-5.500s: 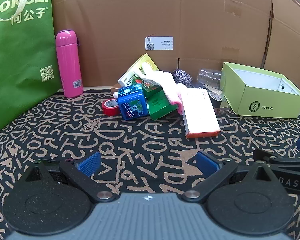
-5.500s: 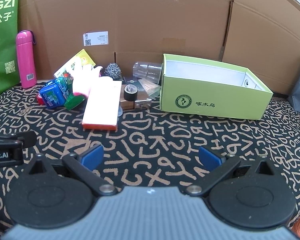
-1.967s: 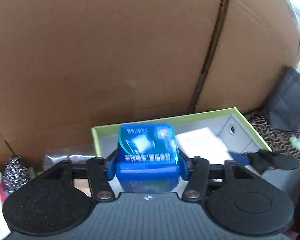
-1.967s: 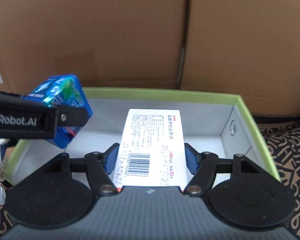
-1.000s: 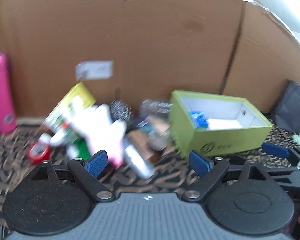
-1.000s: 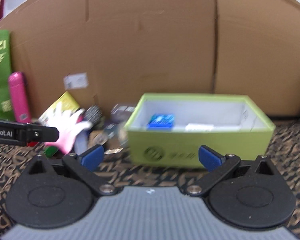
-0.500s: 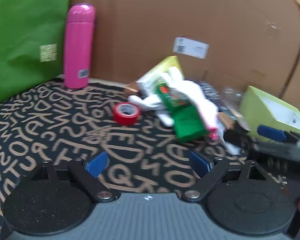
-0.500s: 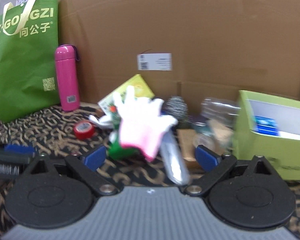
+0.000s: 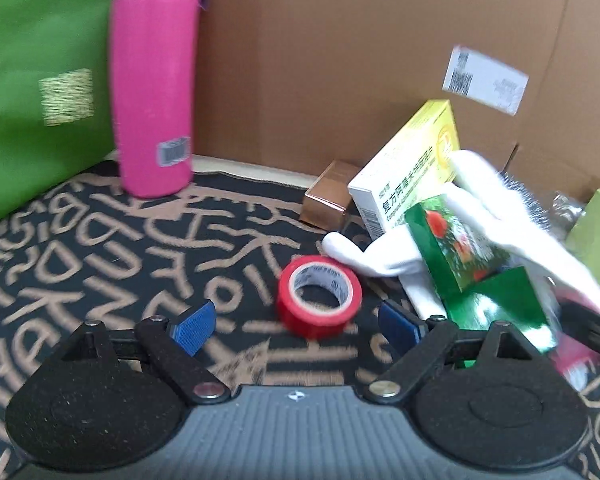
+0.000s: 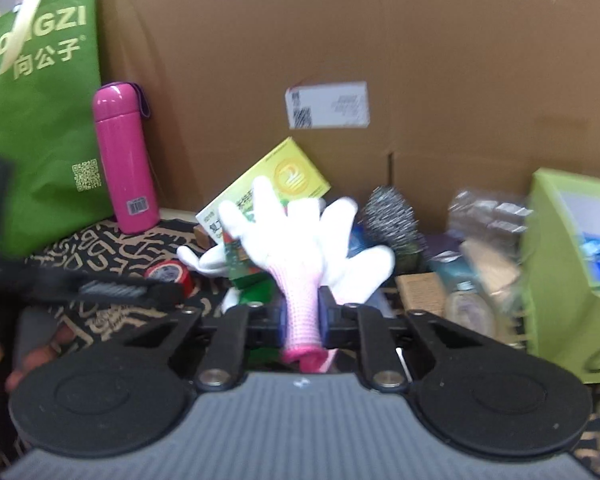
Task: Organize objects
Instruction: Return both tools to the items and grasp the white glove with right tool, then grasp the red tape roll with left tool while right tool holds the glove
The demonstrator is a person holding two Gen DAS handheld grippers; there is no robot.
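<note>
Right gripper (image 10: 302,322): jaws have just closed, pads clamping pink cuff of white knit glove (image 10: 300,236). Left gripper (image 9: 296,326): jaws wide apart, nothing between; red tape roll (image 9: 319,297) at 12 o'clock, just beyond its fingertips.

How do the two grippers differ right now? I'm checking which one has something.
The right gripper has just been closing and is shut on the white glove's pink cuff; the left gripper stands open and holds nothing. The red tape roll lies just ahead of the left's fingertips, untouched. Both have black arms and blue pads.
</note>
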